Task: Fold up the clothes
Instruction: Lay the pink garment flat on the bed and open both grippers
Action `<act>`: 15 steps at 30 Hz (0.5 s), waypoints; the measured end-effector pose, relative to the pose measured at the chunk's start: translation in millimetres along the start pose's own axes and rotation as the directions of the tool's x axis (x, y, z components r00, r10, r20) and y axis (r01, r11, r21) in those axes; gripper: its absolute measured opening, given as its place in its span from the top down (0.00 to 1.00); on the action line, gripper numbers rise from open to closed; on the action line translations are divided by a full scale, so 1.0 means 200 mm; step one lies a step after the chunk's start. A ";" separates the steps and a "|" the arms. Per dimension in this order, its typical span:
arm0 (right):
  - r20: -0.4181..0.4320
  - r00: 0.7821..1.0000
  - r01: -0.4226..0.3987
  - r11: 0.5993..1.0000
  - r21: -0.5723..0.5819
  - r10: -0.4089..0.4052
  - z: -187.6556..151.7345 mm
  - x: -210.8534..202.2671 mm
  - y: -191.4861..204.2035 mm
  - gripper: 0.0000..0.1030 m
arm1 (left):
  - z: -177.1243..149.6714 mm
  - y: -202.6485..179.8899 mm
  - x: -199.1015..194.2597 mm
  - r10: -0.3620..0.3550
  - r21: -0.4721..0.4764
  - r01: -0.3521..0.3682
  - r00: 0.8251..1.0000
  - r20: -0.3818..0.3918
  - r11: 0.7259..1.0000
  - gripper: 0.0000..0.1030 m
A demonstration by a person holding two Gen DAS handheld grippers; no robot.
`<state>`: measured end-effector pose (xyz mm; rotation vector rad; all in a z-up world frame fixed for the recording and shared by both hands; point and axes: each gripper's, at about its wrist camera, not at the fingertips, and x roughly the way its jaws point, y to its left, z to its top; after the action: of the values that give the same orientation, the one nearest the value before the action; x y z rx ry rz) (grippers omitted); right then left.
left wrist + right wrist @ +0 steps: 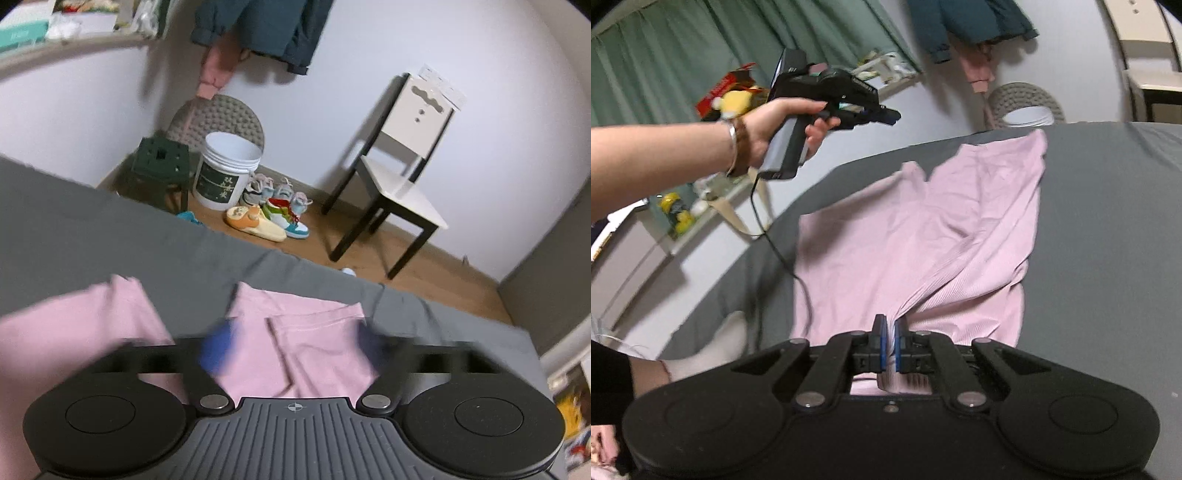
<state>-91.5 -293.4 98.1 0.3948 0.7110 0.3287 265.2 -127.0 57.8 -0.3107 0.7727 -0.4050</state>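
pink garment [923, 236]: spread on the grey bed sheet [1108, 221], one sleeve running to 1 o'clock in the right wrist view, near hem bunched toward the camera.
right gripper [891, 341]: fingers pressed together, pinching a ridge of pink cloth at 6 o'clock; fabric pulls taut from the pads.
left gripper [291, 347]: fingers spread wide, blurred, nothing between them; it hangs over a folded-looking pink panel.
left hand [783, 125]: up at 10 o'clock in the right wrist view, clear of the cloth.
risk 1: with only 1 corner gripped, a pull could drag the whole garment askew.
risk 2: the trailing cable [783, 254] lies across the pink edge and could snag it.
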 end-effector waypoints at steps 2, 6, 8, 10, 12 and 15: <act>-0.010 1.000 0.014 1.000 0.018 -0.013 -0.01 0.01 -0.01 0.95 | -0.02 -0.04 0.13 0.041 -0.051 -0.042 0.999 -0.023 0.998 0.22; -0.022 1.000 0.000 1.000 0.014 0.000 -0.01 0.01 -0.04 0.95 | -0.05 -0.15 0.33 0.094 -0.044 -0.097 0.993 -0.072 0.994 0.38; -0.027 1.000 -0.009 1.000 0.009 0.009 -0.01 0.03 -0.04 0.95 | -0.06 -0.19 0.42 0.136 -0.020 -0.139 0.985 -0.109 0.990 0.59; -0.038 0.999 -0.019 1.000 0.015 0.020 -0.01 0.04 -0.05 0.95 | -0.06 -0.20 0.50 0.183 -0.015 -0.187 0.971 -0.153 0.982 0.60; -0.049 0.998 -0.032 0.999 0.029 0.033 -0.01 0.04 -0.07 0.95 | -0.07 -0.22 0.55 0.220 0.009 -0.221 0.963 -0.158 0.975 0.60; -0.052 0.997 -0.048 0.998 0.048 0.050 -0.01 0.03 -0.08 0.95 | -0.05 -0.21 0.56 0.232 -0.002 -0.235 0.960 -0.155 0.972 0.60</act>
<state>-85.3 -305.1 86.0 0.4495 0.7625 0.3705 319.3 -217.3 0.2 -0.2056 0.9541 -0.1991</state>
